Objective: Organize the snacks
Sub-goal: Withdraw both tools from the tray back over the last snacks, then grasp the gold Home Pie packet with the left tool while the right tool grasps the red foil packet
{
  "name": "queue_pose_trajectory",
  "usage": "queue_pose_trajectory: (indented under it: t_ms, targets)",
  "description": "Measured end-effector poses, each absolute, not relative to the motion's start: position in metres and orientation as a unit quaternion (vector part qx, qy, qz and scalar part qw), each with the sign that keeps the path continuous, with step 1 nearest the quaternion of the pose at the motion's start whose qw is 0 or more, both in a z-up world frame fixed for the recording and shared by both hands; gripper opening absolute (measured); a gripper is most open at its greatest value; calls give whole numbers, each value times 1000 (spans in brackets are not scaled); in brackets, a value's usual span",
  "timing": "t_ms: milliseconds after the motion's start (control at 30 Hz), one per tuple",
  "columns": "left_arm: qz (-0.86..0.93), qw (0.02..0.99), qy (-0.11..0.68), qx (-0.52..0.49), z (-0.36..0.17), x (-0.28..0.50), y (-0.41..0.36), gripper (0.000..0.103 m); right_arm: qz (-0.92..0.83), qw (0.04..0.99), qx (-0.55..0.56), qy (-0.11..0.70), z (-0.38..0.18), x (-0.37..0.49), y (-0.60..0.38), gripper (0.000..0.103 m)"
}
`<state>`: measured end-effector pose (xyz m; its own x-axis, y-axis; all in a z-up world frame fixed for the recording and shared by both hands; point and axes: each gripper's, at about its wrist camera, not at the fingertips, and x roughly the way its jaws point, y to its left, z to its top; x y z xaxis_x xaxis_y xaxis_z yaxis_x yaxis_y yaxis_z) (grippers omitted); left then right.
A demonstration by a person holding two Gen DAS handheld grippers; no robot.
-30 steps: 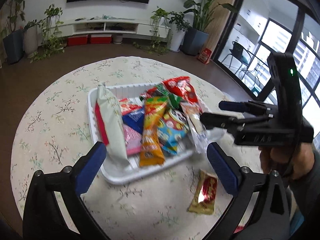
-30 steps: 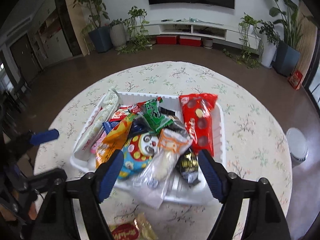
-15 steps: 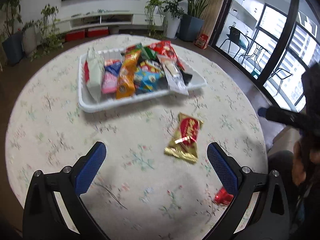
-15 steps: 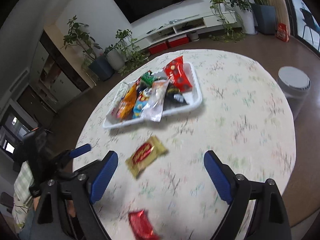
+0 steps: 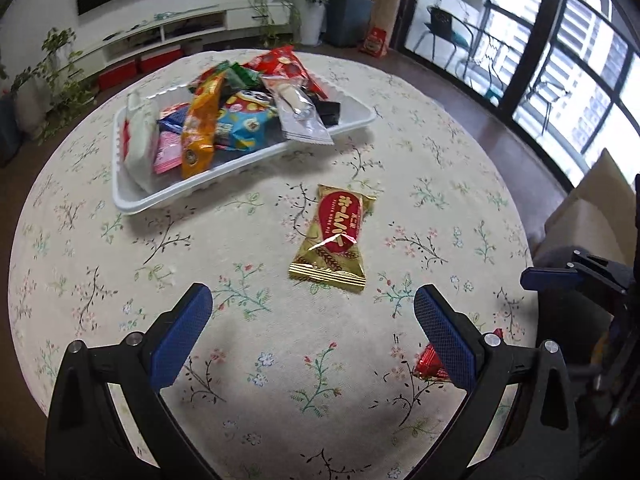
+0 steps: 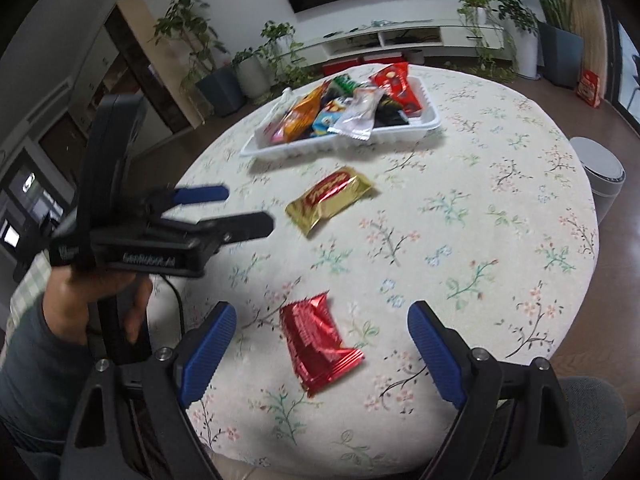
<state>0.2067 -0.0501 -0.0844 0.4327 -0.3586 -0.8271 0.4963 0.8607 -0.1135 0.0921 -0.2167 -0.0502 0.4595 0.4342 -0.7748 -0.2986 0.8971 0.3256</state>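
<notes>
A white tray (image 5: 132, 200) holding several snack packets sits at the far side of a round floral-clothed table; it also shows in the right wrist view (image 6: 428, 124). A gold and red snack packet (image 5: 334, 240) lies loose on the cloth in front of the tray, also seen in the right wrist view (image 6: 332, 198). A small red foil packet (image 6: 320, 344) lies near the table's near edge; its corner shows in the left wrist view (image 5: 430, 362). My left gripper (image 5: 312, 328) is open and empty, short of the gold packet. My right gripper (image 6: 320, 344) is open, its fingers either side of the red packet.
The table edge is close below both grippers. My left gripper and hand (image 6: 168, 236) show at the left of the right wrist view. A grey round bin (image 6: 600, 168) stands on the floor to the right. Plants and a TV shelf line the far wall.
Both grippers have pulled back from the tray toward the near table edge. The gold packet and the red packet have come into closer view.
</notes>
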Motion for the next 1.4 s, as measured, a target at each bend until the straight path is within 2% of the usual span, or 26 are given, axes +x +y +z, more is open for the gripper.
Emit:
queue_pose_trajectory:
  t_ms: [267, 367, 433, 567, 867, 1100, 1400]
  targets:
    - [-269, 811, 496, 155, -98, 229, -90, 100, 212, 843, 61, 490, -64, 90, -213, 90]
    - [-272, 803, 505, 163, -102, 241, -101, 86, 208, 842, 66, 494, -67, 92, -216, 90]
    - [-276, 796, 511, 169, -106, 248, -108, 82, 208, 841, 67, 496, -68, 93, -216, 90]
    - [-276, 781, 533, 173, -119, 263, -115, 62, 211, 838, 69, 498, -70, 96, -216, 90]
    - [-263, 777, 546, 172, -121, 278, -118, 56, 214, 832, 70, 507, -75, 98, -215, 90]
    - [-269, 770, 547, 187, -121, 276, -134, 39, 211, 832, 69, 508, -76, 98, -215, 90]
    - [-259, 771, 552, 181, -121, 276, -137, 38, 210, 832, 63, 510, -78, 95, -212, 90]
